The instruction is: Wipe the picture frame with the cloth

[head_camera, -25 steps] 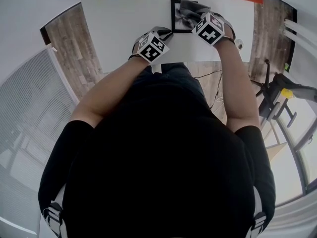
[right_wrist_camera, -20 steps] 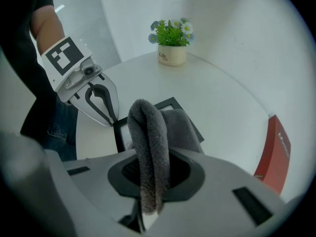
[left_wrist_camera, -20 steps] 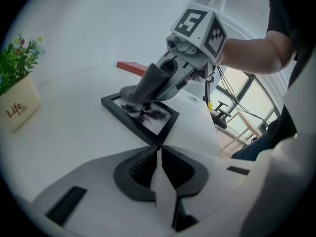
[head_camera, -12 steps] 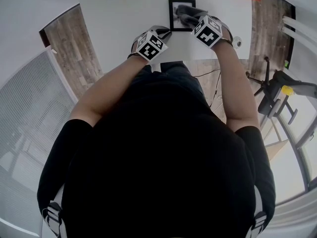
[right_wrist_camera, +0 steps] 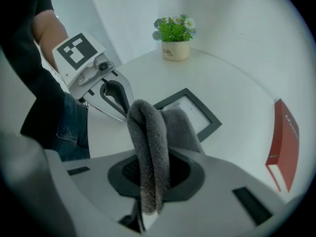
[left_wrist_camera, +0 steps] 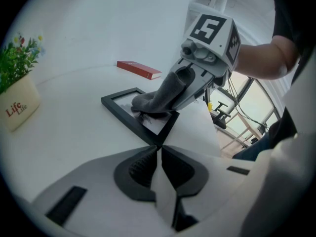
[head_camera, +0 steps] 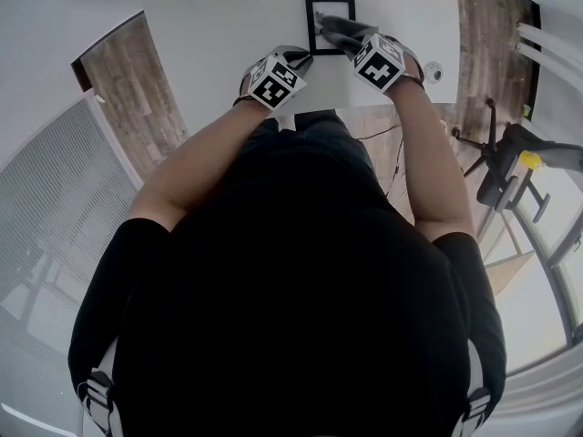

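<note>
A black picture frame (head_camera: 311, 25) lies flat on the white table, also seen as the frame (left_wrist_camera: 114, 104) and the frame (right_wrist_camera: 213, 118). My right gripper (right_wrist_camera: 148, 174) is shut on a folded grey cloth (right_wrist_camera: 147, 137). The cloth (head_camera: 339, 31) hangs down onto the frame's right part. From the left gripper view, the cloth (left_wrist_camera: 159, 95) rests on the glass under the right gripper (left_wrist_camera: 200, 80). My left gripper (left_wrist_camera: 159, 150) is shut, its tips at the frame's near corner. In the head view the left gripper (head_camera: 302, 59) sits just left of the right gripper (head_camera: 352, 38).
A potted plant (right_wrist_camera: 174, 42) in a cream pot (left_wrist_camera: 17, 105) stands at the table's far left. A red book (right_wrist_camera: 284, 144) lies beyond the frame to the right, shown as the book (left_wrist_camera: 139, 69). The table's near edge (head_camera: 319, 109) is by my body; an office chair (head_camera: 510, 167) stands on the floor.
The right gripper has drawn the cloth from the frame's far right part toward its near side. The left gripper has stayed at the frame's near corner.
</note>
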### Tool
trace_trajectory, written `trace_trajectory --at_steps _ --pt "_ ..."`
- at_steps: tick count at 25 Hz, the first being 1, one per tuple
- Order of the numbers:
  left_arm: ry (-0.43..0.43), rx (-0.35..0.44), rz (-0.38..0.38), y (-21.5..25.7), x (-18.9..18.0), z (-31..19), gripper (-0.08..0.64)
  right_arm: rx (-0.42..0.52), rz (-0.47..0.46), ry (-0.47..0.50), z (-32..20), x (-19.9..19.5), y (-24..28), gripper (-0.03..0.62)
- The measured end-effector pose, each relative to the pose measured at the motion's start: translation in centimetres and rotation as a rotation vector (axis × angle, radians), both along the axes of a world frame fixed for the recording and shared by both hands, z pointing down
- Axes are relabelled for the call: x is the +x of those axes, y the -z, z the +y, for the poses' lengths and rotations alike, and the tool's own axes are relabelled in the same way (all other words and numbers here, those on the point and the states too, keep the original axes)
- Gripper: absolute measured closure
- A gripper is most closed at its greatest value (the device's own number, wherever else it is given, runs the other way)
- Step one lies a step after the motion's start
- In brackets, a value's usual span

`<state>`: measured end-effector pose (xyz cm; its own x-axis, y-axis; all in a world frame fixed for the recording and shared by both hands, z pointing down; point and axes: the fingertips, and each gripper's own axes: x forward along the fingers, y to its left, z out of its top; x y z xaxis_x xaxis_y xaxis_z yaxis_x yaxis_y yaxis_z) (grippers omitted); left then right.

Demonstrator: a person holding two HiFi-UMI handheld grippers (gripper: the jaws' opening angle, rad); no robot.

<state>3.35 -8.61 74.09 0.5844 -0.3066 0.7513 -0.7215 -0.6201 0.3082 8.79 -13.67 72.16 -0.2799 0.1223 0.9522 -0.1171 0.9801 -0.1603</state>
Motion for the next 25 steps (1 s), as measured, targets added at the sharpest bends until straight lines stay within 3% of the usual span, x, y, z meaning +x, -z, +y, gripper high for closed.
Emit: trace_trajectory --at_steps 25 --pt "0.008 0.011 -0.007 0.0 -0.1 -0.2 0.528 -0.031 0.011 -0.011 3.2 1.3 0.3 0.549"
